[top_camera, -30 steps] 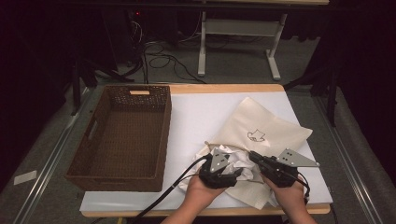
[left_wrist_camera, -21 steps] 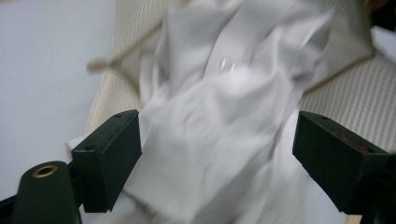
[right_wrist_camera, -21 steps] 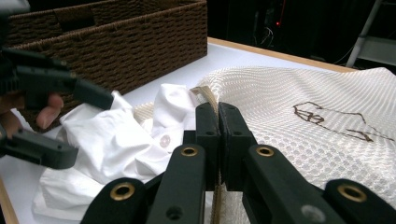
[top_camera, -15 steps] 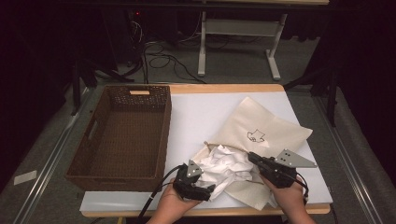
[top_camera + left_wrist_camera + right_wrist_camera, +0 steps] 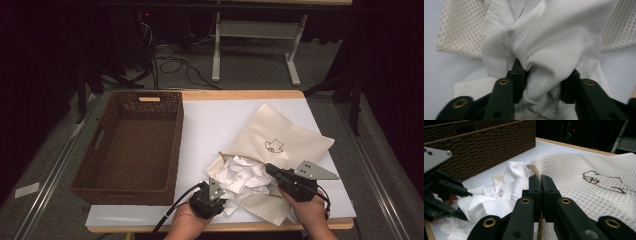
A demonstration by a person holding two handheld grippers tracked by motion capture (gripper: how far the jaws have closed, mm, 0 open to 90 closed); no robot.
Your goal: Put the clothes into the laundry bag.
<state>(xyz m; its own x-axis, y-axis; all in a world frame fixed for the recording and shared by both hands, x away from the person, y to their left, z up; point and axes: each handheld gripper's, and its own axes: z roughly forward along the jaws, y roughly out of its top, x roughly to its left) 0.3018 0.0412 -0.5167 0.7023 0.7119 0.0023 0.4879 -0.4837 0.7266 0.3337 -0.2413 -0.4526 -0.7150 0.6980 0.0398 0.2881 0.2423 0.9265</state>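
L gripper (image 5: pixel 541 82), jaws just closing, pinches a fold of the shirt (image 5: pixel 245 177) at the bag (image 5: pixel 285 137) mouth, near table edge; R gripper (image 5: pixel 540 192) clamps the bag rim (soft, light, slippy cloth—grab bunched folds).

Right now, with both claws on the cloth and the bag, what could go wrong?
1. The left claw pinches only a bunched fold of the white garment, so it may slip.
2. The right claw clamps the mesh bag at its rim; pulling may drag the bag along.
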